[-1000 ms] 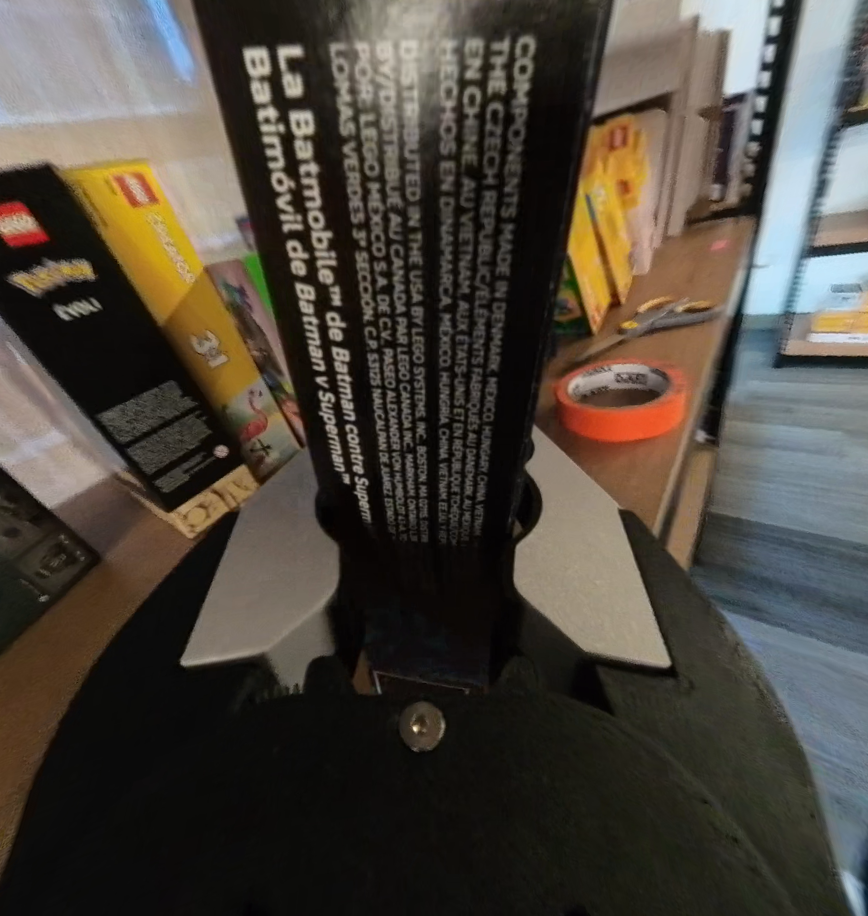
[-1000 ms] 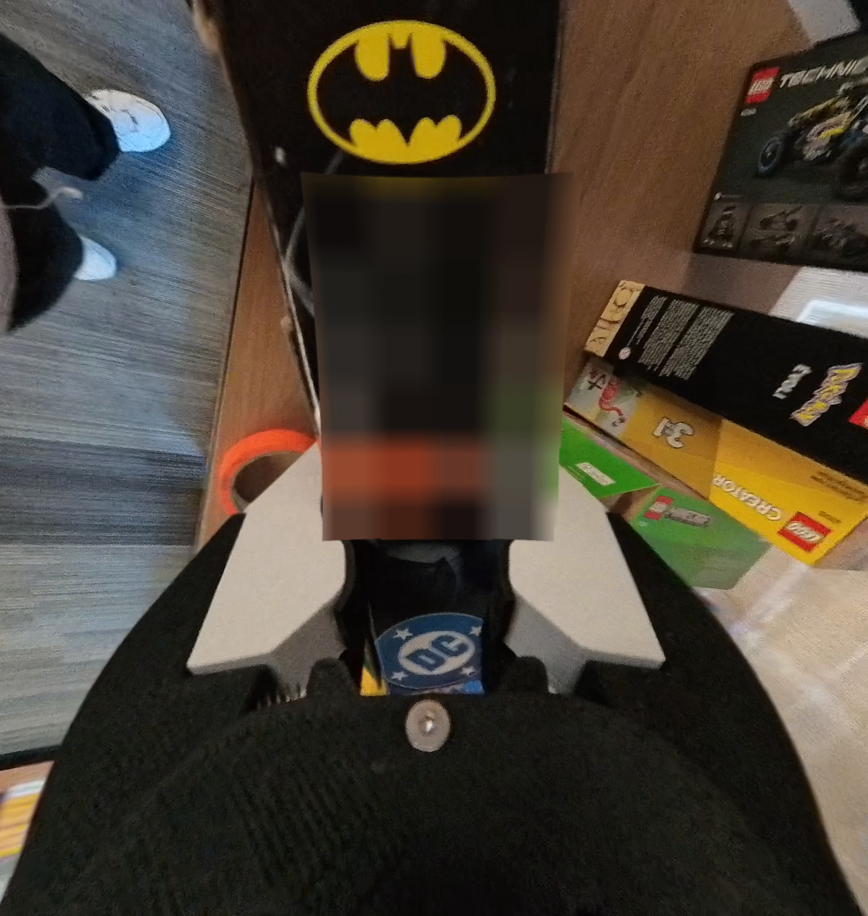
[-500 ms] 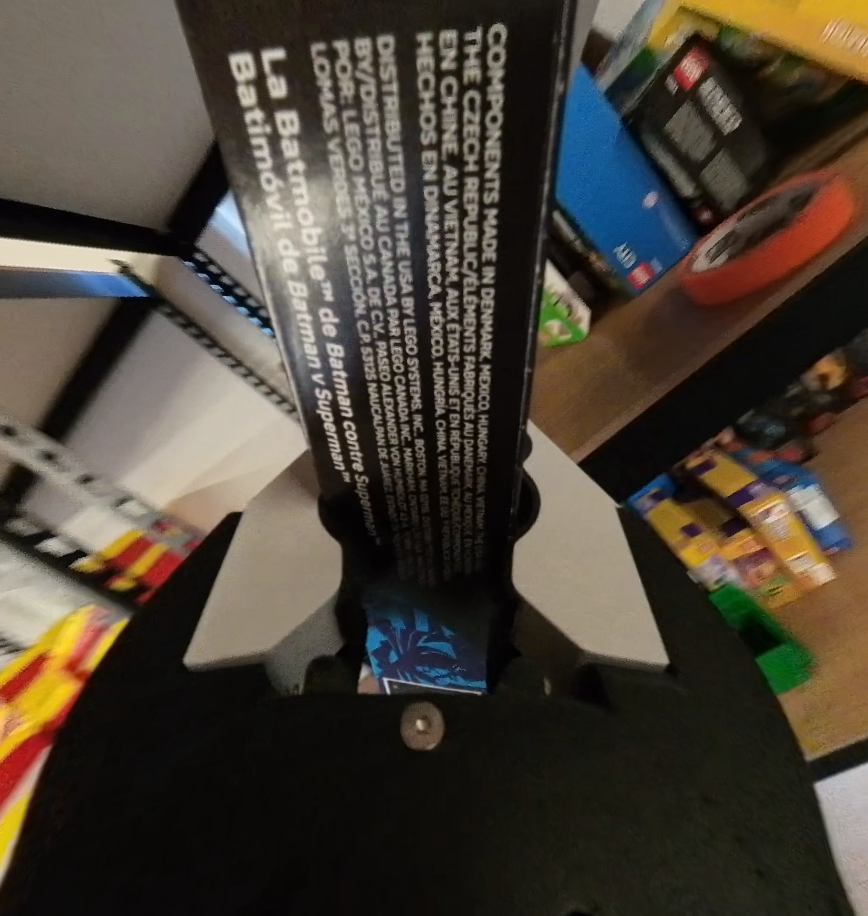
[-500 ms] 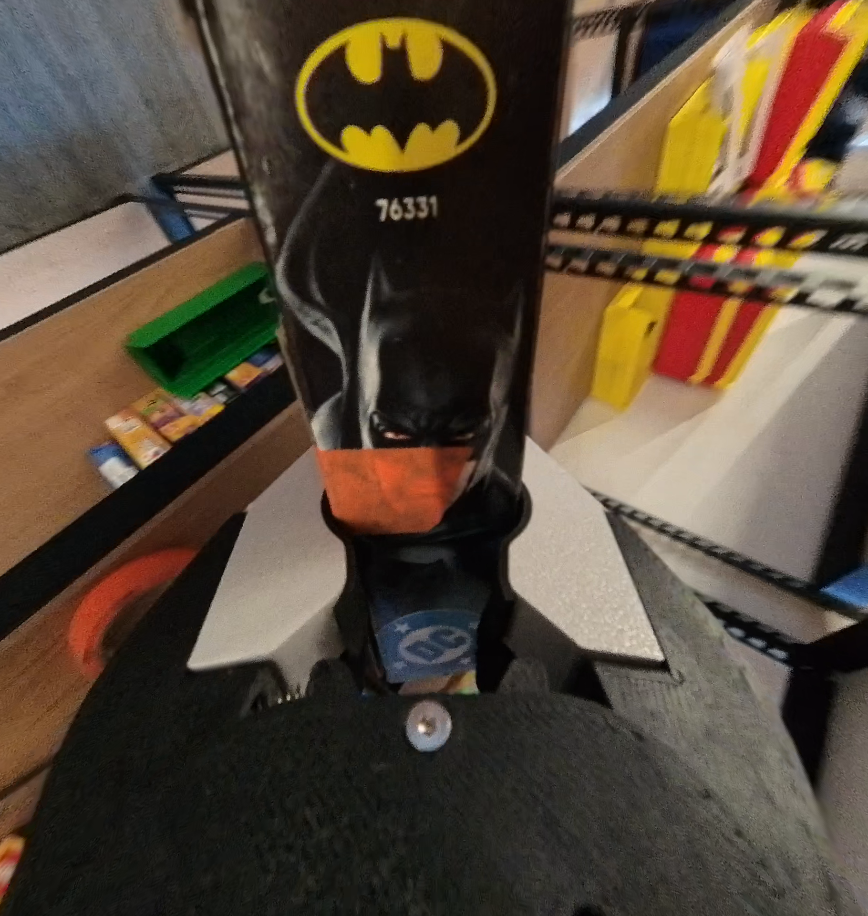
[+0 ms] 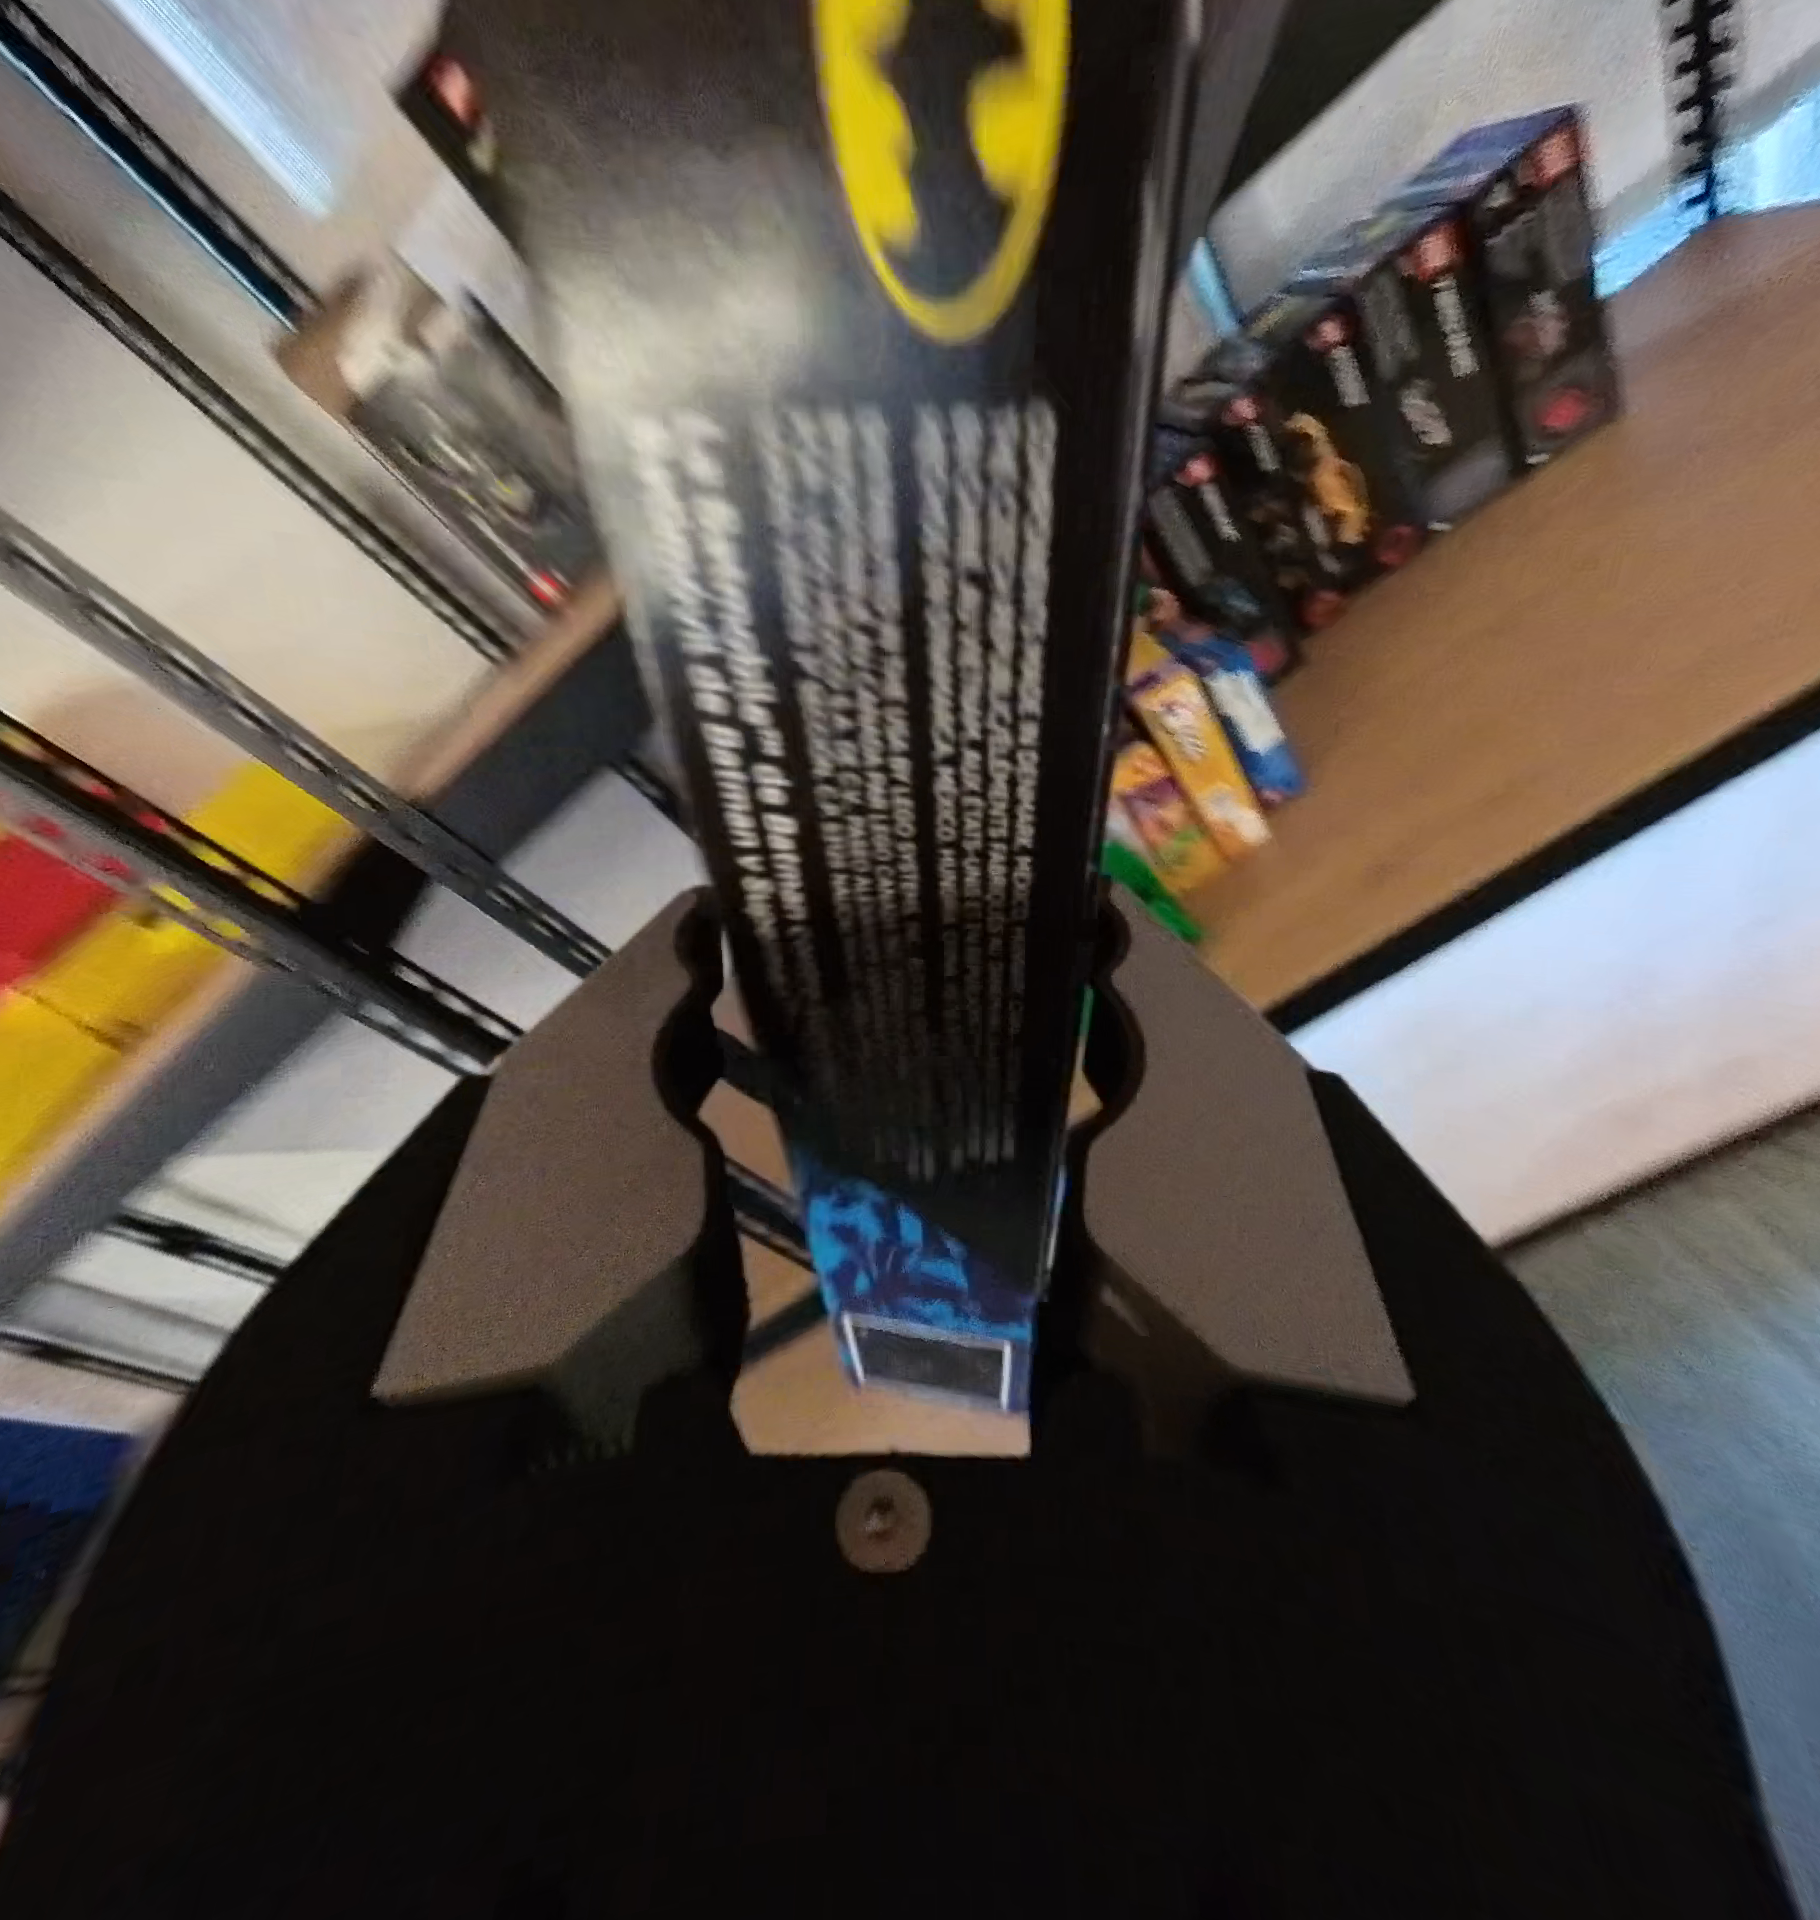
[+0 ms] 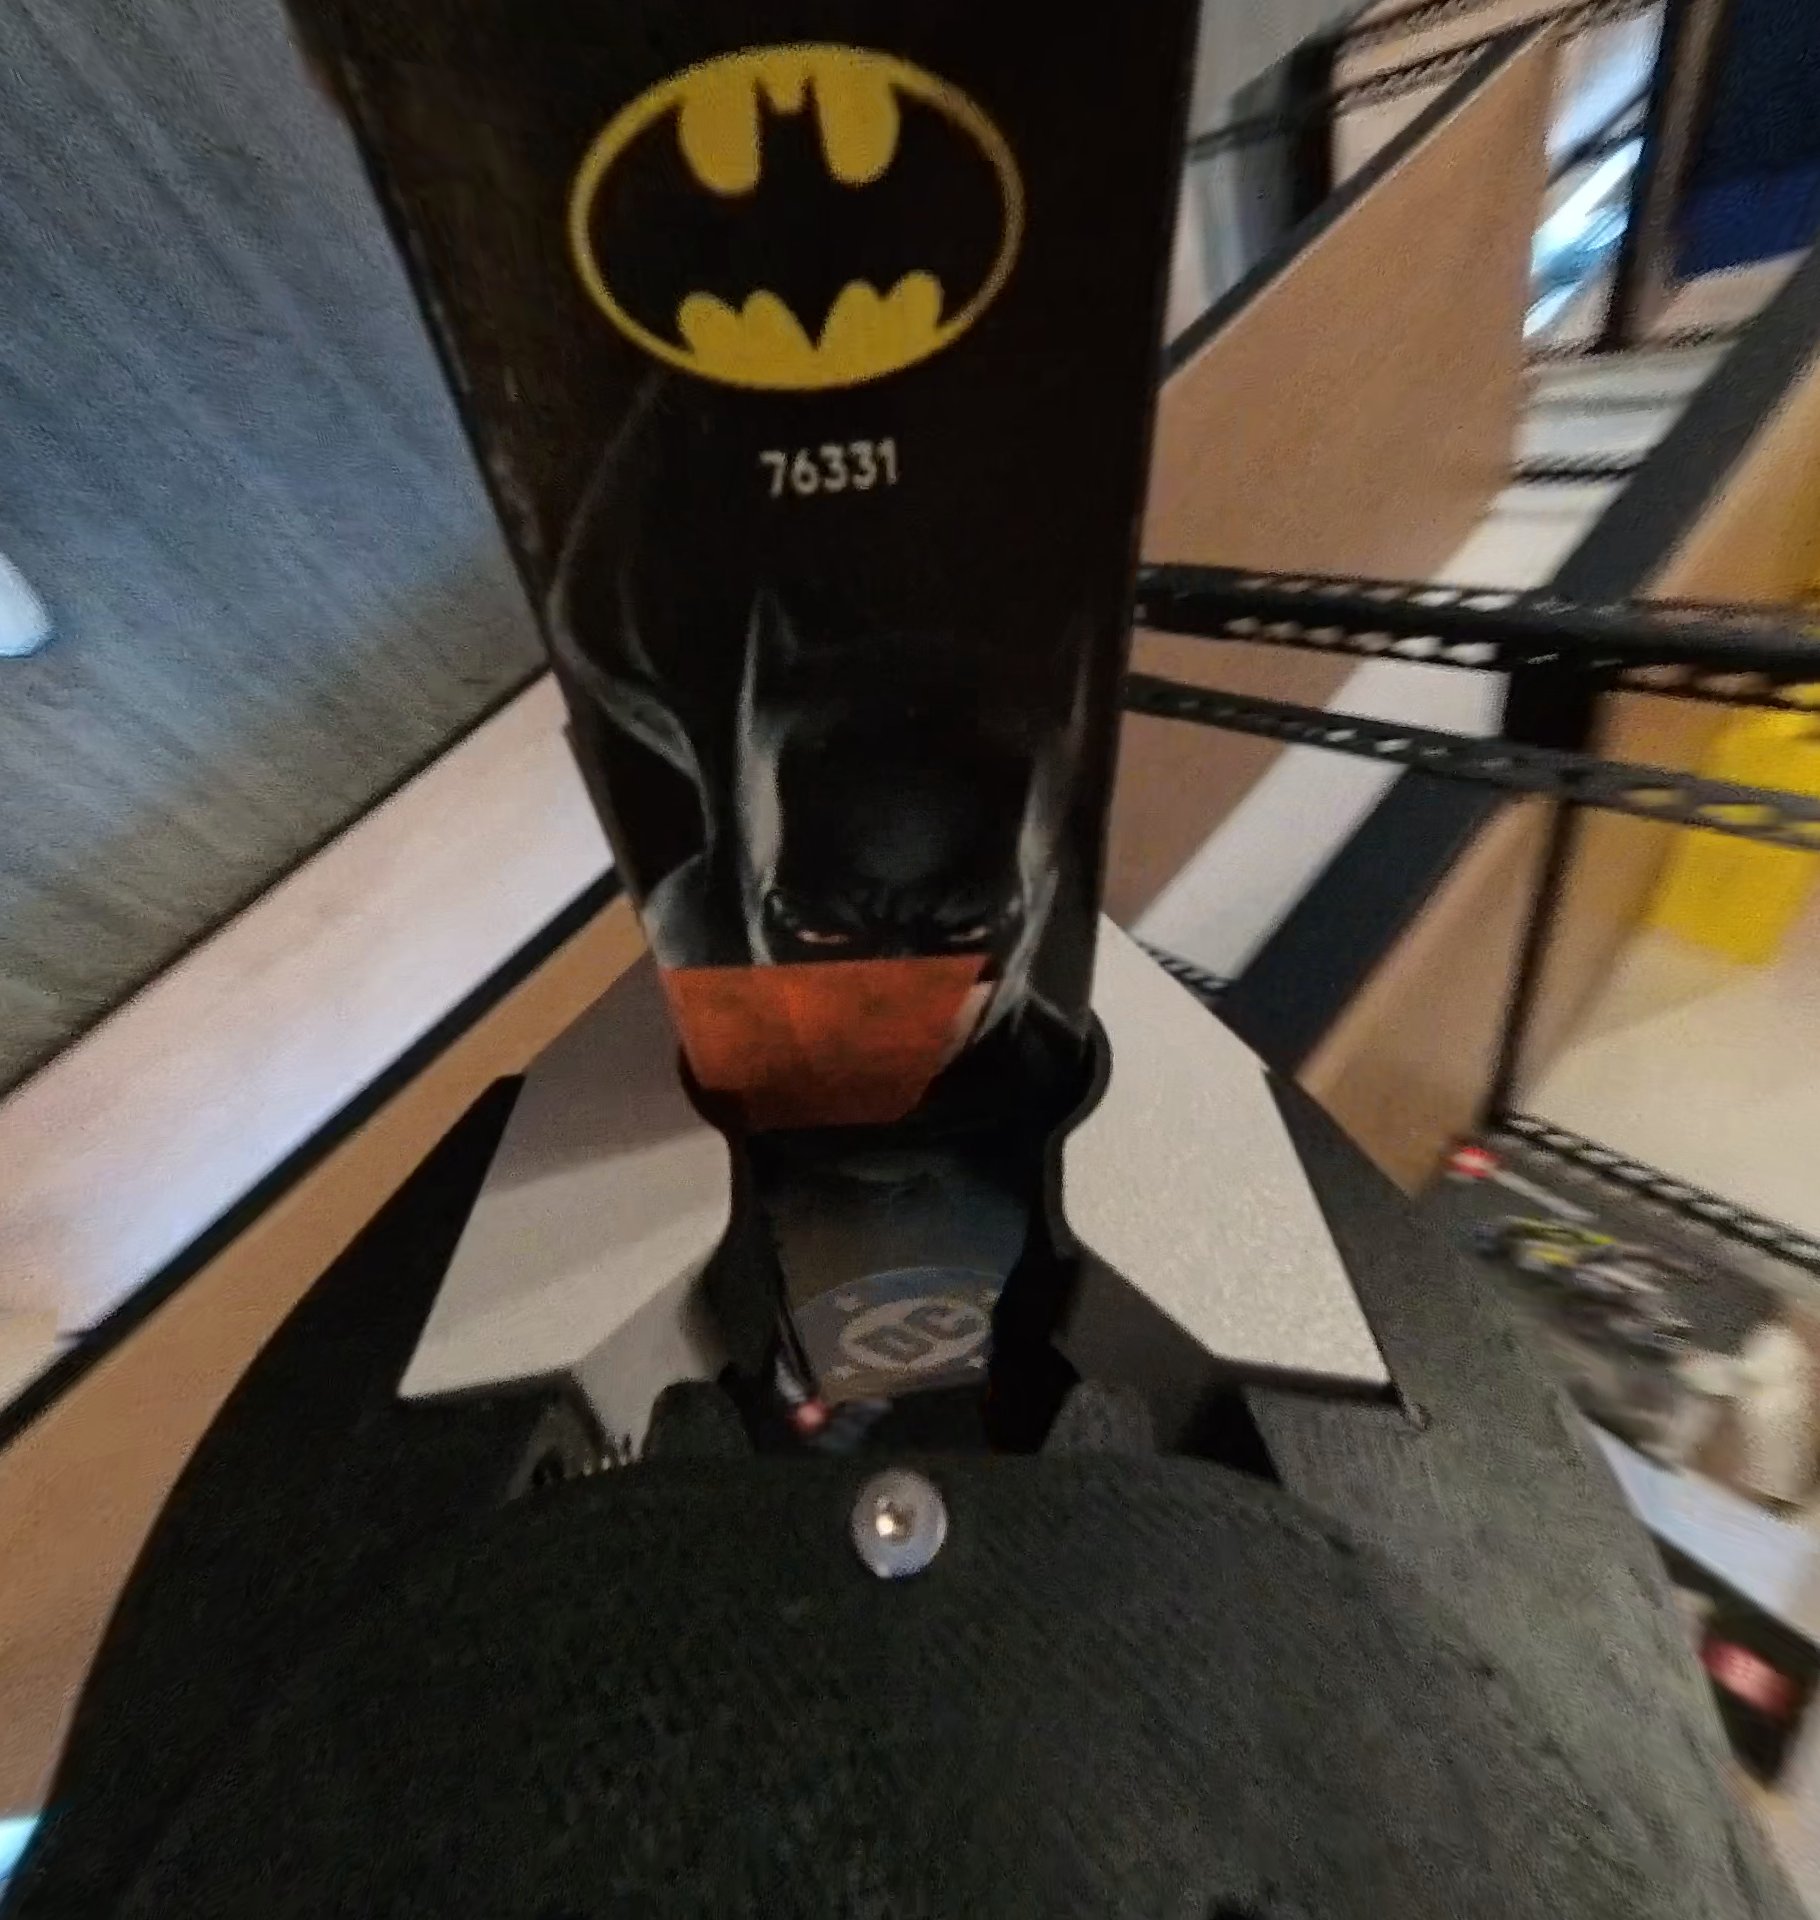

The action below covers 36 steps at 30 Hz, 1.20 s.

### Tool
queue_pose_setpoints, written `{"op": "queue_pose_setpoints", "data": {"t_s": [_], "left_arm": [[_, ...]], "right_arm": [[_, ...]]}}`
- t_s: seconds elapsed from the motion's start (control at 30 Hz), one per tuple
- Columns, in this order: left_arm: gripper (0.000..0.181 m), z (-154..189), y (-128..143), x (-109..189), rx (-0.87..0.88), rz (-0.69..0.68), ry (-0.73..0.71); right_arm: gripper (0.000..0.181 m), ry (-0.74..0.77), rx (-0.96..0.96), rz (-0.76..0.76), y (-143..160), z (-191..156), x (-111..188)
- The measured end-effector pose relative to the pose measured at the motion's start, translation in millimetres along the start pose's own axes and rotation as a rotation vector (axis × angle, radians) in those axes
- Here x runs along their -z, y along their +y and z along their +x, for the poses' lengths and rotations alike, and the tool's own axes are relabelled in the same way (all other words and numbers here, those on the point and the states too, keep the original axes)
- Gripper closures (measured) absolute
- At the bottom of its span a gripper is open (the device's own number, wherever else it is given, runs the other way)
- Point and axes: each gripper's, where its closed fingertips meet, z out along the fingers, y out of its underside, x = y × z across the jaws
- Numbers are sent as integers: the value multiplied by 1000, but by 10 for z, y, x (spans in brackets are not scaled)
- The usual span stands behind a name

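Both grippers hold one long black box with a yellow bat emblem, each at one end. In the left wrist view my left gripper [image 5: 901,935] is shut on the box [image 5: 885,623]. The box sits tilted between the grey fingers, with a thin gap at the left finger's base. Its blue-printed end [image 5: 927,1299] lies just short of the gripper body. In the right wrist view my right gripper [image 6: 890,1039] is shut on the other end of the box [image 6: 833,520]. An orange patch [image 6: 823,1039] on the box sits at the fingertips. The box is in the air, off any shelf.
Black metal shelf rails [image 5: 314,790] and wooden shelves [image 5: 1508,675] surround the box. A row of dark boxes [image 5: 1405,343] and colourful boxes [image 5: 1197,769] stand on a shelf. Yellow and red boxes [image 5: 54,987] are at left. Grey floor [image 6: 158,416], racks [image 6: 1508,623]. About 10 centimeters separates my left fingertips from my right.
Both grippers have carried the box away from the wooden table with the orange tape roll and swung toward the shelving. The box has tilted in the left gripper, showing its emblem.
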Motion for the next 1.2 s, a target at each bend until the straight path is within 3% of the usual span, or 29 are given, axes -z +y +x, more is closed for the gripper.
{"op": "queue_pose_setpoints", "data": {"t_s": [0.1,0.2,0.33,0.47,0.67,0.83,1.0,1.13,1.2], "left_arm": [[110,383,351,350,207,-17,141],[112,702,867,666,345,-107,226],[115,1012,1381,970,425,-240,255],[117,1258,1426,1094,561,-263,238],[120,1869,1126,1007,657,-301,196],[122,2622,518,630,763,-287,165],[125,3408,-164,139,848,-285,187],[131,3739,-525,-46,795,-329,207],[129,3854,-633,-74,780,-354,236]], "right_arm": [[127,-103,-89,-76,61,-515,-409],[127,-197,-149,-184,367,-1071,-725],[127,-294,-221,-377,1151,-1769,-862],[128,-349,-279,-558,2198,-2449,-733],[129,-379,-376,-711,3709,-3308,-292],[127,-375,-405,-671,4722,-3883,-5],[127,-451,-298,-547,5364,-4303,171],[125,-468,-253,-466,5725,-4440,148],[121,-450,-169,-507,5950,-4471,126]]}}
